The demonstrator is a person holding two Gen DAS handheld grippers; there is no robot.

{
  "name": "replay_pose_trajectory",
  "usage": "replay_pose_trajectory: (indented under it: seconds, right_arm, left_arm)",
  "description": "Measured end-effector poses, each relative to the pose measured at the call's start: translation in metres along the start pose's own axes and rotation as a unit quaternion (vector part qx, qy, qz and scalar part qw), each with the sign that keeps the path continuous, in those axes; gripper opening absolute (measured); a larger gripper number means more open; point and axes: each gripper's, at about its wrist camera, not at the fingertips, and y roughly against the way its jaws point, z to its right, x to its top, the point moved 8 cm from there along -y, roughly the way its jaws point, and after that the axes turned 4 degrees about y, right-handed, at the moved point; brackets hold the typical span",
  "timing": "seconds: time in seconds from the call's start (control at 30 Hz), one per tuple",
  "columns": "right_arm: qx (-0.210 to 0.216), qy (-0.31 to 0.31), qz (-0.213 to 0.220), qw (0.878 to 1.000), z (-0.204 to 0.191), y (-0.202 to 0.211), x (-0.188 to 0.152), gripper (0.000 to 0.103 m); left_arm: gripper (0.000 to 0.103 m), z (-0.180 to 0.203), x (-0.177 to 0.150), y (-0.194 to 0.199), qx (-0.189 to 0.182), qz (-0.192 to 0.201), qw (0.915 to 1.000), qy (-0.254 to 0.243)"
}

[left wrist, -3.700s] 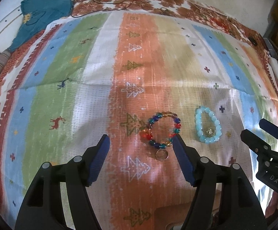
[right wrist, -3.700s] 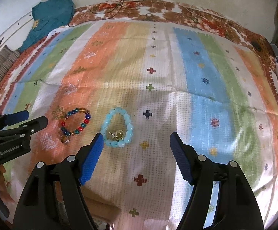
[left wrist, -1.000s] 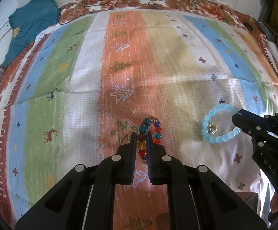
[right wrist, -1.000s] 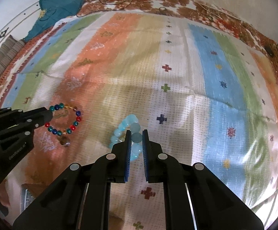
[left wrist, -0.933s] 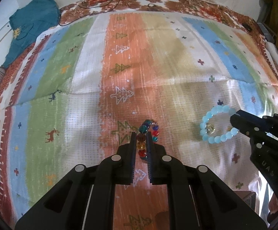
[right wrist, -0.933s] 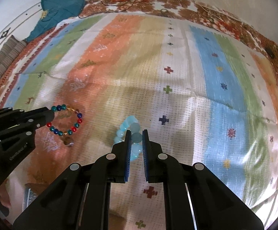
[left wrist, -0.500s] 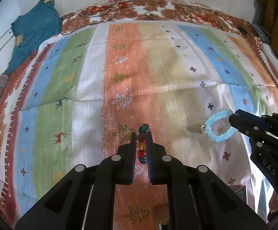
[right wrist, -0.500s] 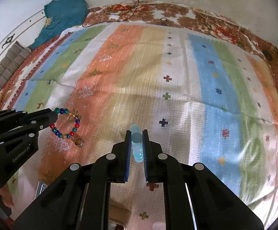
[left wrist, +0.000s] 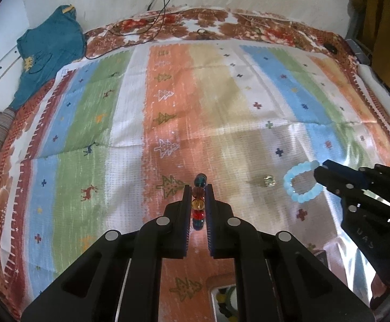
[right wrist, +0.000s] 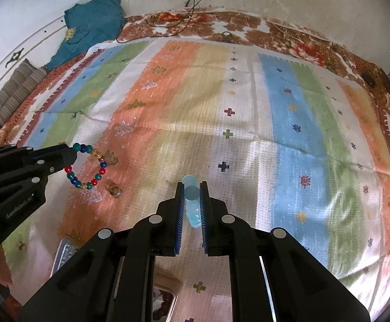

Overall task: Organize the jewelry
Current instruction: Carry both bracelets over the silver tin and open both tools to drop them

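Both sets of jaws are clamped down right now. The left gripper [left wrist: 197, 191] is pinched on the multicoloured glass-bead bracelet [left wrist: 198, 201], with teal, brown, amber and red beads stacked edge-on between the blue pads. From the other camera you can see that bracelet [right wrist: 87, 166] hanging as a full loop off the tip of the left gripper [right wrist: 70, 155], clear of the cloth.

The right gripper [right wrist: 191, 190] is squeezed onto the pale blue bead bracelet [right wrist: 192, 201] the same way, beads lined up in the narrow gap. In the left camera it shows as an open ring [left wrist: 302, 182] dangling from the right gripper [left wrist: 321, 171].

Using the striped woven bedspread with little tree and cross motifs [left wrist: 221, 102] as the landmark: both bracelets are up off it, over its near half. The multicoloured one is above the orange tree-patterned stripe, the pale blue one further right, over the whitish stripe with crosses.

Two small bits lie on the bedspread itself. A small gold ring [left wrist: 269, 180] lies between the two grippers, just left of the pale blue loop. A small metal ring [right wrist: 115, 190] lies on the orange stripe, just below and right of the hanging multicoloured loop.

At the near edge of the bedspread there's a shallow metal tray with beads in it [left wrist: 223, 299], only partly in view. At the far left corner a teal garment [left wrist: 47, 48] is bunched against the wall, and a black cable [left wrist: 165, 5] runs down the wall onto the floral border.
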Motion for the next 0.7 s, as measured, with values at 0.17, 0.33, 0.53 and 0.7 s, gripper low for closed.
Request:
replay_pose_trajectory:
  seconds: [0.17,0.33,0.53,0.7]
  right_arm:
    - [0.001,-0.003,0.007,1.0,-0.002,0.011,-0.004,0.012]
    - [-0.002,0.001,0.022,1.0,-0.007,0.025,-0.007,0.012]
    - [-0.003,0.008,0.031,0.999,-0.012,0.039,-0.012,0.012]
    - [0.0,0.015,0.041,0.999,-0.018,0.051,-0.017,0.012]
  left_arm:
    - [0.009,0.008,-0.004,0.013,0.002,0.011,0.9999,-0.011]
    - [0.009,0.015,-0.01,0.023,-0.006,0.015,0.9998,-0.013]
    - [0.009,0.02,-0.015,0.038,-0.018,0.021,0.9995,-0.016]
    - [0.009,0.022,-0.018,0.051,-0.026,0.028,0.9991,-0.017]
